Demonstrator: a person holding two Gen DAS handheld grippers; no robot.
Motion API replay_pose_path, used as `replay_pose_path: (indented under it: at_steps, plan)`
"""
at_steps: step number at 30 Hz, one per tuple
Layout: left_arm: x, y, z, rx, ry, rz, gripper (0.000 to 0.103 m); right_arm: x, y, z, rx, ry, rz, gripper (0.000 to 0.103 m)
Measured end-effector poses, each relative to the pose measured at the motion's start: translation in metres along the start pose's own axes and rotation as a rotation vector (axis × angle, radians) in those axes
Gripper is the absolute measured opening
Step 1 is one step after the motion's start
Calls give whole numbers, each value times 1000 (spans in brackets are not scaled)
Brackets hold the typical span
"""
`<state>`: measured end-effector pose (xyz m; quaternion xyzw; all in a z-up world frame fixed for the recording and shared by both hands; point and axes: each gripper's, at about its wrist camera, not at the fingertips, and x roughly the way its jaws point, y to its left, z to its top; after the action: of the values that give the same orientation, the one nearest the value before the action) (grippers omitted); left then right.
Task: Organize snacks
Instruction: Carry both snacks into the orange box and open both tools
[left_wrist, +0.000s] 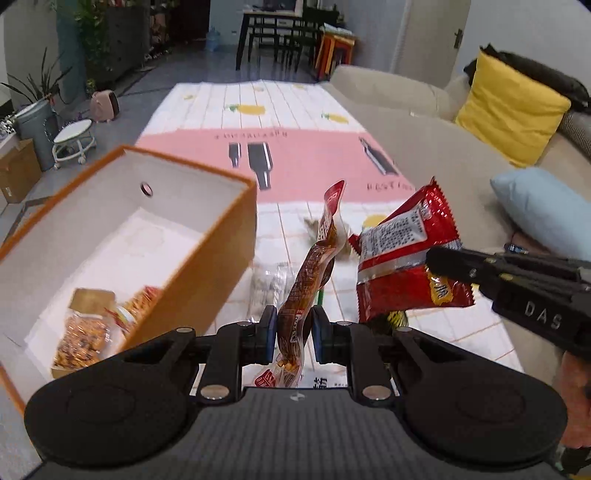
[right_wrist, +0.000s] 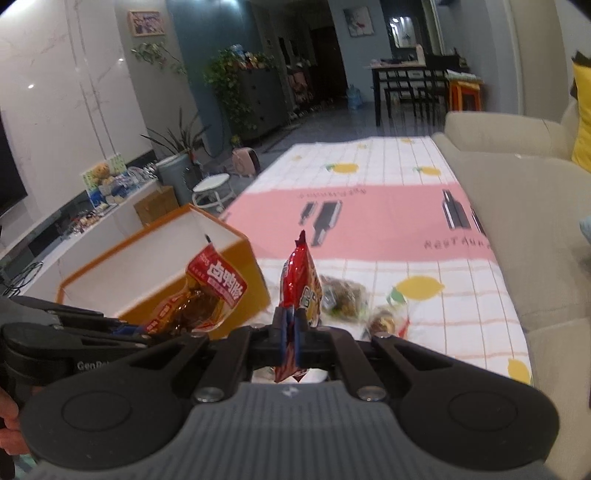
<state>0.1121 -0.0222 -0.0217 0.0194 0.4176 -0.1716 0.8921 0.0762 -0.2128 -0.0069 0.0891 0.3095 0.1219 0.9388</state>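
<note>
Holding a brown pack tight in your left gripper and a red pack in your right gripper, you have both above the cloth, box at ten o'clock.

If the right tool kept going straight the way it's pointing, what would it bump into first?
Probably the loose snacks lying on the tablecloth just ahead. The right tool, shut on the red packet, points forward and down toward them. The orange box sits off to its left. Depth is hard to judge.
</note>
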Motion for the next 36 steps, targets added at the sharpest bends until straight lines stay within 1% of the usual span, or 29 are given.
replay_pose_path:
  at_steps: [5, 9, 16, 19, 22, 26, 28, 31, 36]
  plan:
    - [-25, 13, 16, -28, -44, 24, 21, -11, 18, 16, -27, -44, 47, 0]
    - [-41, 32, 30, -58, -66, 46, 21, -14, 35, 36, -43, -80, 98, 0]
    - [-55, 72, 54, -106, -85, 118, 21, -4, 72, 75, -107, -138, 192, 0]
    - [-55, 86, 64, -116, -87, 157, 21, 6, 89, 89, -133, -146, 227, 0]
    - [-48, 101, 70, -140, -68, 169, 21, 24, 108, 99, -164, -132, 260, 0]
    - [-27, 121, 73, -159, -13, 204, 21, 53, 131, 103, -231, -92, 277, 0]
    - [-14, 132, 71, -164, 24, 222, 21, 68, 144, 100, -294, -72, 258, 0]
    - [4, 148, 64, -177, 84, 241, 21, 92, 158, 93, -389, -43, 203, 0]
    - [32, 165, 48, -180, 180, 272, 21, 123, 171, 80, -492, 31, 150, 0]
